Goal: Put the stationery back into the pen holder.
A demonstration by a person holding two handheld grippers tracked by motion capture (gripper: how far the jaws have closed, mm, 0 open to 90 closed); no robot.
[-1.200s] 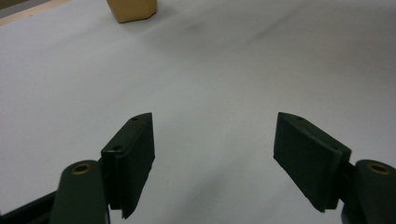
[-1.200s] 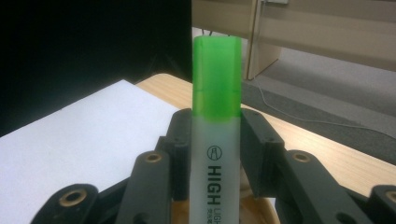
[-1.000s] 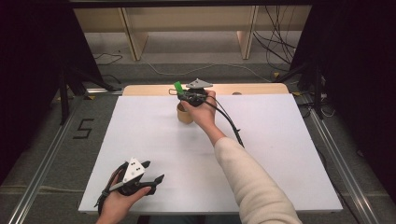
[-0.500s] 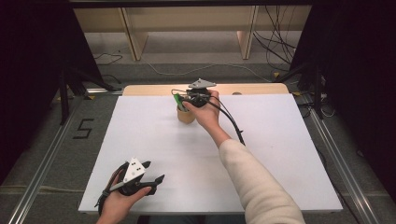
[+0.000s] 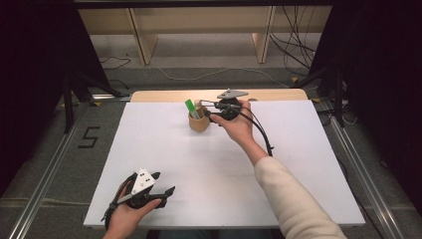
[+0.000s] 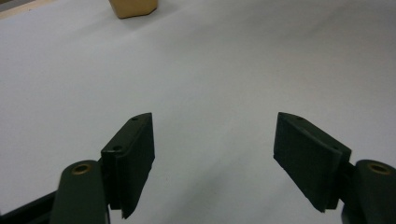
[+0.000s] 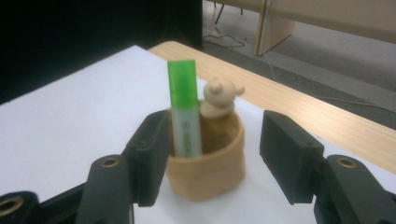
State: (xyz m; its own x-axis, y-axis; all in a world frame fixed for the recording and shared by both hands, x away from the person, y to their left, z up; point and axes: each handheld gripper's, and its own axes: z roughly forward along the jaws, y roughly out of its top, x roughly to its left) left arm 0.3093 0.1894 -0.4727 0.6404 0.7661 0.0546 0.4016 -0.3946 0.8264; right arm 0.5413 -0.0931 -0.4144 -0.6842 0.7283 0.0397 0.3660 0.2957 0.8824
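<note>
A tan cup (image 5: 199, 123) stands near the far edge of the white table top (image 5: 164, 154). In it a green marker (image 5: 191, 108) stands upright beside a small wooden bear figure (image 5: 198, 104). My right gripper (image 5: 209, 113) hangs just right of the cup. Its jaws have just been opening and now stand open, off the cup (image 7: 208, 168) and the marker (image 7: 184, 109), with the bear figure (image 7: 219, 99) behind. My left gripper (image 5: 166, 191) rests at the near left, open (image 6: 212, 119) over bare table, and the cup's base (image 6: 133, 7) shows far ahead.
A wooden strip (image 5: 164, 95) runs along the table's far edge. Beyond it are a shelf unit's legs (image 5: 142, 40) and loose cables (image 5: 293, 45) on the floor. The right gripper's cable (image 5: 261, 132) trails over the forearm. Metal rails (image 5: 45, 189) flank the table.
The right gripper let go of the green marker, which now stands in the cup. Its jaws opened and it drew back to the right. The left gripper stayed put.
</note>
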